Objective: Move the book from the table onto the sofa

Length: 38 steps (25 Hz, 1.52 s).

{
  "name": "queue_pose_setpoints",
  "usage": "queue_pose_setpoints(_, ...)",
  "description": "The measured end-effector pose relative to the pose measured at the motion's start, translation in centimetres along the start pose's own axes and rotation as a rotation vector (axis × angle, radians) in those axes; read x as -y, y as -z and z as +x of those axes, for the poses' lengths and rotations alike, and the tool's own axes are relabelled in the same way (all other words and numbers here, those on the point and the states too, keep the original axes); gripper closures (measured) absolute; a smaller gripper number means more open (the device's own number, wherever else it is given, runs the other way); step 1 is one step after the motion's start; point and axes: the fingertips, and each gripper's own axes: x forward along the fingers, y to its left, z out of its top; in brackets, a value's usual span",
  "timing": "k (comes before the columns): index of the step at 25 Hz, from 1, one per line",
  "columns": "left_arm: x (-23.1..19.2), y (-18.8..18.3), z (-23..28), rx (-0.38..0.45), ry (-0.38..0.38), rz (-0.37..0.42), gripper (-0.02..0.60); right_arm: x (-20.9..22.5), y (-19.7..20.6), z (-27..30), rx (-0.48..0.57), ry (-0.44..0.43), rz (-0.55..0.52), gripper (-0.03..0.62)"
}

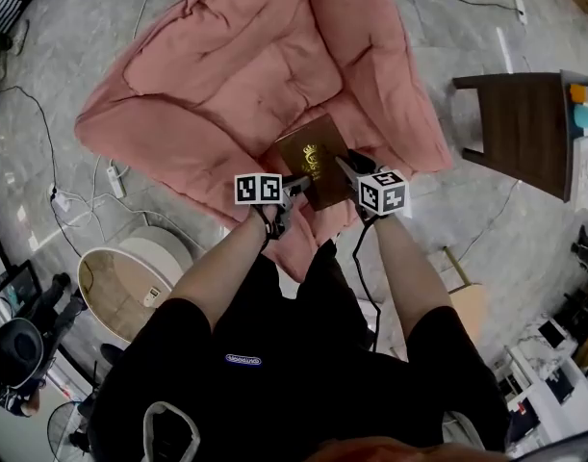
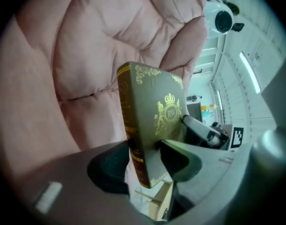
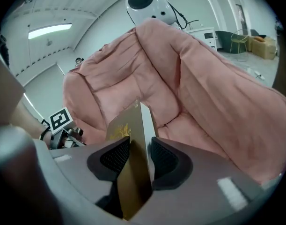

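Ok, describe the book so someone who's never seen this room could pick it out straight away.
Find the big pink quilted sofa that fills the middle of the head view. At its near edge, the left gripper and right gripper clamp one book between them. It is the only dark brown thing against the pink, with a gold crowned crest on its cover.
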Motion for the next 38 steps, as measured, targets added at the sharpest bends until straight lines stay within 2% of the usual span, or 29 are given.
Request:
queue_pose_setpoints(15,-7.0,-1.8,4.8,-0.046,-0.169,-0.095,0.367,5.6,4.1,8.4,-0.108,0.036,0.039,0.430)
queue_pose_setpoints(21,-8.9,-1.6,6.0,-0.077,-0.258,-0.082,0.367,7.2,6.7,10.4,-0.163,0.050,0.116,0.422)
queue_pose_setpoints(23,-9.3,-1.3,6.0,-0.091,-0.281,-0.069,0.365,7.3,7.3,10.8,-0.186,0.073,0.103,0.413)
queue_pose_setpoints(27,-9.3,-1.3,5.9,-0.106,-0.298,-0.042,0.365,7.6,7.4,10.8,-0.210,0.129,0.012,0.421)
queue_pose_setpoints(29,-9.0,-1.9,5.3,-0.085,-0.309,-0.026,0.367,7.4,6.4,10.2,-0.172,0.151,-0.022,0.437)
queue_pose_setpoints(30,-8.6,-2.3,4.8,-0.066,-0.317,-0.013,0.367,7.1,5.7,9.6,-0.138,0.157,-0.035,0.457)
queue_pose_setpoints(33,-6.6,-2.9,2.8,-0.007,-0.321,0.034,0.367,5.3,3.3,6.4,-0.007,0.147,-0.046,0.464)
queue_pose_setpoints(38,-0.5,-3.4,-1.8,0.082,-0.243,0.132,0.371,1.1,-3.0,-2.6,0.255,0.106,-0.025,0.470)
